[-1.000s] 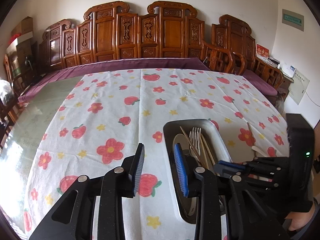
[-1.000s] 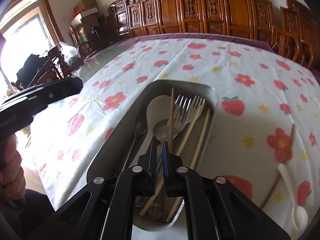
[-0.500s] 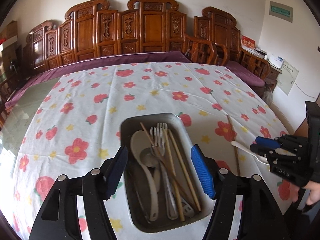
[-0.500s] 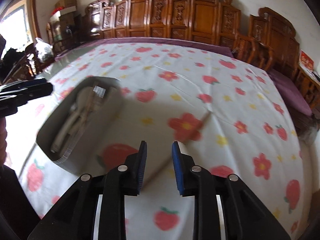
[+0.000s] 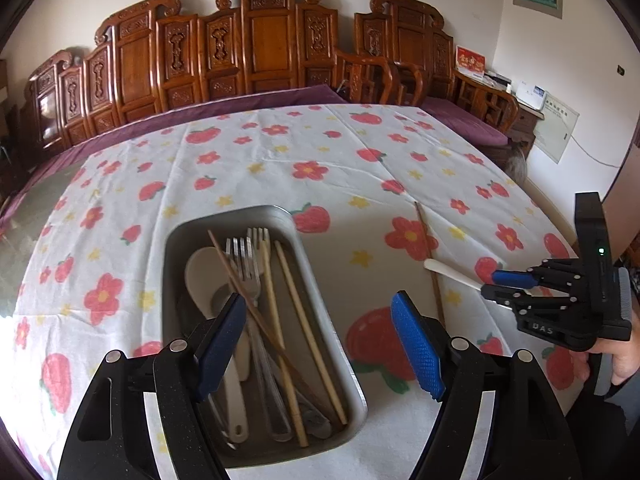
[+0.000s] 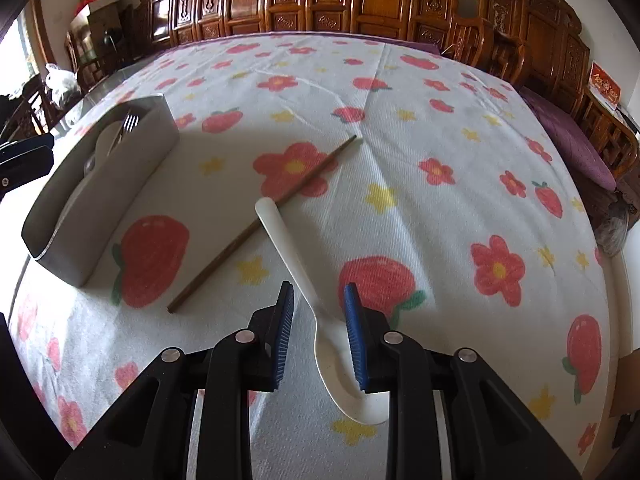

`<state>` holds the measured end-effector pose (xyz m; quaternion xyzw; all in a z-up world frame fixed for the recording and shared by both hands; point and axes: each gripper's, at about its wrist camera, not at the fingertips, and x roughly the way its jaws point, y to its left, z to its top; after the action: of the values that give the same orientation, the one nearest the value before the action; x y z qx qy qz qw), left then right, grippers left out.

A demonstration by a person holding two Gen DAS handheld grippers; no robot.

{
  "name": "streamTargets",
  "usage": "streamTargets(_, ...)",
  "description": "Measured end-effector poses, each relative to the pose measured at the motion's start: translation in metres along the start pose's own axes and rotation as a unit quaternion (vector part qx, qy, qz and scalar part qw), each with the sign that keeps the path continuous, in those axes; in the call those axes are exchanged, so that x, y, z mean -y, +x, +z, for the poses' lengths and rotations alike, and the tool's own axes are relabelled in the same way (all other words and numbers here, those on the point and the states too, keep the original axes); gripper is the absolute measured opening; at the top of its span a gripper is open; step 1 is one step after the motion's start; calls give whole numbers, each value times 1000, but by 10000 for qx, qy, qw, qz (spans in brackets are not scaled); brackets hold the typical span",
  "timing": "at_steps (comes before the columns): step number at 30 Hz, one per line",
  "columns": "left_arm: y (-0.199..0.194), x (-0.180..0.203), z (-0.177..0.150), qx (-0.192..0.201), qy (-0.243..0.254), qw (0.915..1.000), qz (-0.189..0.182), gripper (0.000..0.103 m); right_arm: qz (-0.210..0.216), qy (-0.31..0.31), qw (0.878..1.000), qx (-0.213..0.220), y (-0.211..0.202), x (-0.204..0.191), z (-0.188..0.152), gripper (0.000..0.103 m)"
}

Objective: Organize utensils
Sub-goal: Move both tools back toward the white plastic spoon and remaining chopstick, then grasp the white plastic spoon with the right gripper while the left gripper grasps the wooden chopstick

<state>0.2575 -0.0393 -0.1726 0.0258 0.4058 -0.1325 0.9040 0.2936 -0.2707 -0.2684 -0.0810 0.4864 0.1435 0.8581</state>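
Note:
A metal tray (image 5: pixel 316 276) on the flowered cloth holds forks (image 5: pixel 244 264), a white spoon (image 5: pixel 204 276), pale chopsticks (image 5: pixel 304 320) and a brown chopstick (image 5: pixel 240 280). My left gripper (image 5: pixel 318 304) hovers over the tray's near right side; its jaws are opening and grip nothing. To the right, a loose white spoon (image 6: pixel 280 232) lies across a brown chopstick (image 6: pixel 260 224) on the cloth. My right gripper (image 6: pixel 319 290) is low over this spoon's neck, open, with the spoon between its fingers and a gap on both sides. It also shows in the left wrist view (image 5: pixel 491 284).
Carved wooden chairs (image 5: pixel 276 40) line the table's far side. The tray's side wall (image 6: pixel 108 200) stands left of the loose chopstick. A person's hand (image 5: pixel 616 360) holds the right gripper near the table's right edge. The left gripper (image 6: pixel 24 160) shows at the left border.
The right gripper let go of a brown chopstick in the tray, opened, and swung right and down over the loose white spoon. The left gripper opened wide and shifted right, over the tray.

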Motion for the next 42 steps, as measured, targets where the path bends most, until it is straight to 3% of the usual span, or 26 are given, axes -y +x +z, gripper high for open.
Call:
streamTargets(8,9,27,-2,-59,187,9997,-159,72,-82,-49,10000,-19,5,0,0,27)
streamTargets(11,12,34,-3,-99,264,9995,-172,72,-49,-90,9999,32,5,0,0,13)
streamTargets(13,16,38,-4,-116,290,9994,-175,72,-54,-61,9999,68,5,2,0,10)
streamTargets(23,30,57,-13,-255,526,9981,-197,72,-443,398,9974,412,-3,33,0,8)
streamTargets(37,47,86,-16,-316,836,9958,-181,71,-565,889,9937,371,-1,65,-4,8)
streamTargets(42,54,96,-7,-370,909,9949,-223,62,-480,999,9931,393,-1,69,-2,8)
